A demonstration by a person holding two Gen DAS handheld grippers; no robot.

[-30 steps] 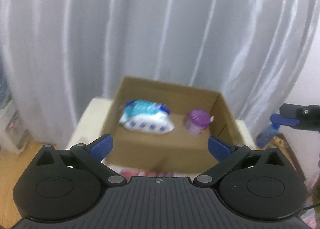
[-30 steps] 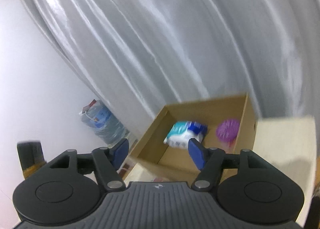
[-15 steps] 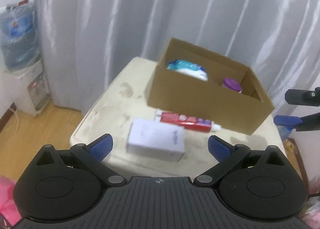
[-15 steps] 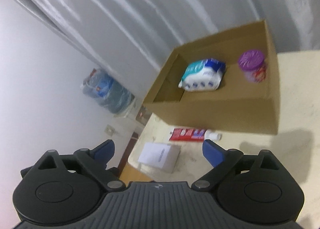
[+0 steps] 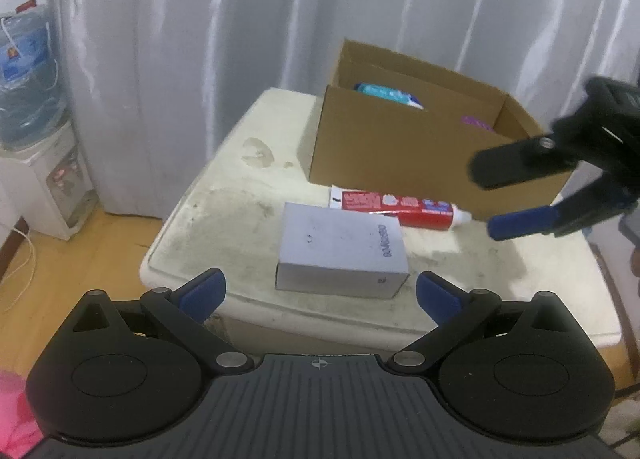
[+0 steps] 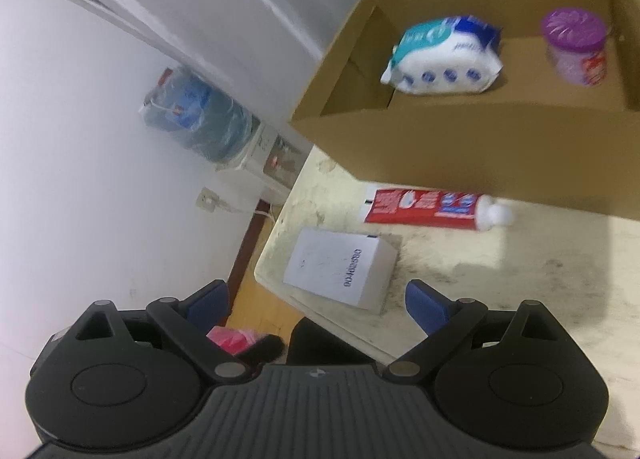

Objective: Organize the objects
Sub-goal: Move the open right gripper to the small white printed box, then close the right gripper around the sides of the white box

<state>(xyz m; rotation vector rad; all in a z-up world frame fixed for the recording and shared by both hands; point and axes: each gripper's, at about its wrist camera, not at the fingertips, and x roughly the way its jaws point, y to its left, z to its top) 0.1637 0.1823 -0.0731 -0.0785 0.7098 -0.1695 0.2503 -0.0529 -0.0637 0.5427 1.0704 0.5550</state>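
White curtains behind stained table [image 5: 224,219] | left gripper [image 5: 318,293] wide open, empty, facing white box [image 5: 342,255] | right gripper [image 6: 316,299] wide open, empty | toothpaste [image 6: 432,205] beside cardboard box [image 6: 460,147] holding wipes [image 6: 444,55], purple jar [image 6: 574,45] | risk: both grippers collide over white box

One carton [image 6: 460,147], perhaps four items.

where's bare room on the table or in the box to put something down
Free: cream table left of the white carton; brown cardboard box floor between wipes pack and purple-lidded jar. Crowded: the strip by the box's front wall, where the red toothpaste tube lies.
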